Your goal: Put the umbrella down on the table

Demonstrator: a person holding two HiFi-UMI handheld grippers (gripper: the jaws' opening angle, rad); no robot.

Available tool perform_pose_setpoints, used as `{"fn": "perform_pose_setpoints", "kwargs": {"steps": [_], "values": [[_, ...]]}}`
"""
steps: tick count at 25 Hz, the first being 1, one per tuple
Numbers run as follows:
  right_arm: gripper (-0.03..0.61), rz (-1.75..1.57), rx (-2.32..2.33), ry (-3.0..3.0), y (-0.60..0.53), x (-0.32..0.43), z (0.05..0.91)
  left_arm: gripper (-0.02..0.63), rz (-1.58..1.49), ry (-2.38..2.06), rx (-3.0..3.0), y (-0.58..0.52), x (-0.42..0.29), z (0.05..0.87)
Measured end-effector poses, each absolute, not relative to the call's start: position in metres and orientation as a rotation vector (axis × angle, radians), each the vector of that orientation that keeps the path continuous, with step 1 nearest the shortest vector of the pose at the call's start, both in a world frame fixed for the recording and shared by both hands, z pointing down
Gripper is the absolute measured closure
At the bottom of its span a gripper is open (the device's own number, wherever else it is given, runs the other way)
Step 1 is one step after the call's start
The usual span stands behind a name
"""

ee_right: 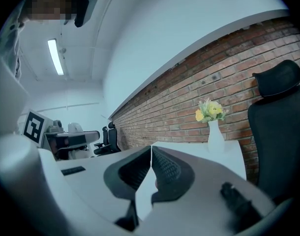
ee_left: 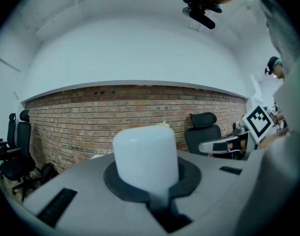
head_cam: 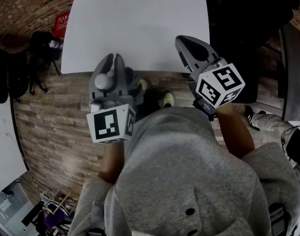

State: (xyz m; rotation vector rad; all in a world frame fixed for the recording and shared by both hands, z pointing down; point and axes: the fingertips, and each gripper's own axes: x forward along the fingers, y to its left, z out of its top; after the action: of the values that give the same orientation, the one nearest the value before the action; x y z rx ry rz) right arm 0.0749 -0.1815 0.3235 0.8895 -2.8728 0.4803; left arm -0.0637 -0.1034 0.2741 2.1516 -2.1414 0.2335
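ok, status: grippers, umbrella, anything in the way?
Left gripper shut on white cylinder, likely the umbrella's handle; not on table yet. Right gripper shut, empty. Only a vase at table's far end.

There is one white table (head_cam: 135, 28) and there are two grippers, the left gripper (head_cam: 112, 58) and the right gripper (head_cam: 183, 39), which carry one marker cube (head_cam: 110, 124) each, so two cubes in all. One white cylinder (ee_left: 145, 154), one vase (ee_right: 215, 135) and one bunch of yellow flowers (ee_right: 210, 110) can be counted. The left gripper view shows three black office chairs (ee_left: 205, 129), and the head view shows two shoes (head_cam: 167, 100).
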Motion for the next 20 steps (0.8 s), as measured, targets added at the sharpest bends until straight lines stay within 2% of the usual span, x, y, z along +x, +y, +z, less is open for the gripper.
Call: {"fn": "perform_pose_setpoints", "kwargs": {"steps": [20], "values": [[0.554,0.458,0.981,-2.792,-0.259,-0.002,0.326,0.557,0.186,-2.009,2.219,-0.201,-0.139,0.291]]}}
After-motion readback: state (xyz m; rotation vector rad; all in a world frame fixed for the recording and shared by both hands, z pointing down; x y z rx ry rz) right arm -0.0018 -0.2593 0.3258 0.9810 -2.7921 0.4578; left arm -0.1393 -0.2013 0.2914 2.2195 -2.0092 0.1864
